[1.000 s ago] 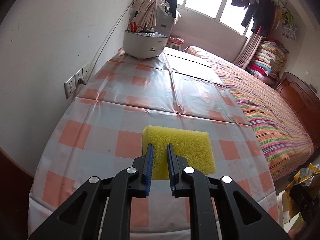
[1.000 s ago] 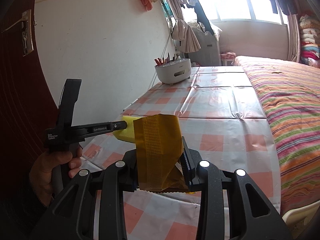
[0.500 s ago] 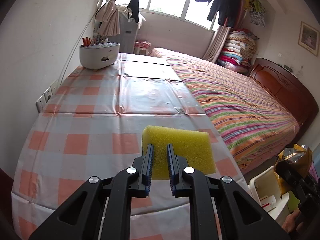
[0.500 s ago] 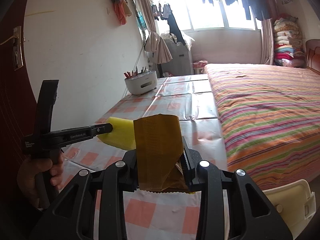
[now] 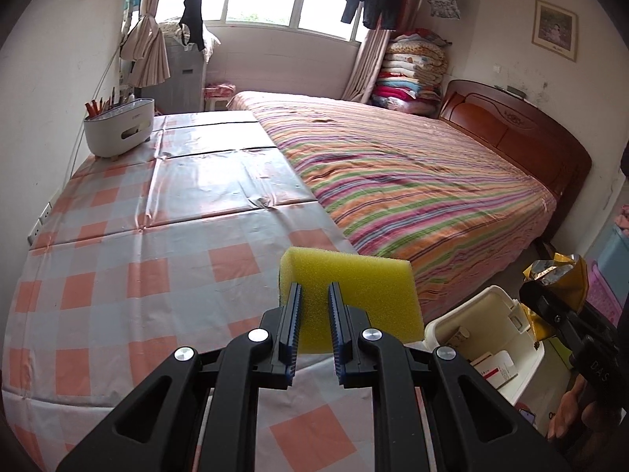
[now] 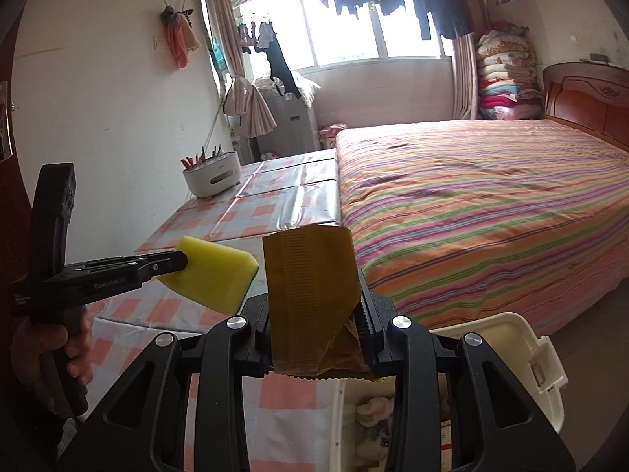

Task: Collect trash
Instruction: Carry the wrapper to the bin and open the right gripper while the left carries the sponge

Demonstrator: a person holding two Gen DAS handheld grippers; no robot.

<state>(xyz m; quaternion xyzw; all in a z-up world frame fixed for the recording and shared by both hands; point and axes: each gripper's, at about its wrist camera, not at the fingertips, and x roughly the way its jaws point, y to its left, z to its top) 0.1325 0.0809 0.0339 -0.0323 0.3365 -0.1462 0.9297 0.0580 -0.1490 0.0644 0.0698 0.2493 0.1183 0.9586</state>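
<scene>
My left gripper [image 5: 313,295] is shut on a yellow sponge [image 5: 354,287] and holds it in the air over the table's right edge; the sponge also shows in the right wrist view [image 6: 214,275]. My right gripper [image 6: 314,314] is shut on a crumpled brown-gold wrapper [image 6: 310,295] and holds it above a white bin [image 6: 511,338]. In the left wrist view the wrapper [image 5: 558,279] hangs over the same white bin [image 5: 487,306], which holds some paper trash.
A table with an orange-checked cloth [image 5: 137,259] stands against the left wall. A white utensil holder [image 5: 118,129] sits at its far end. A bed with a striped cover [image 5: 412,181] lies to the right. Wall sockets [image 5: 39,224] are on the left.
Both grippers have swung right, away from the table toward the white bin beside the bed. Each still holds its item.
</scene>
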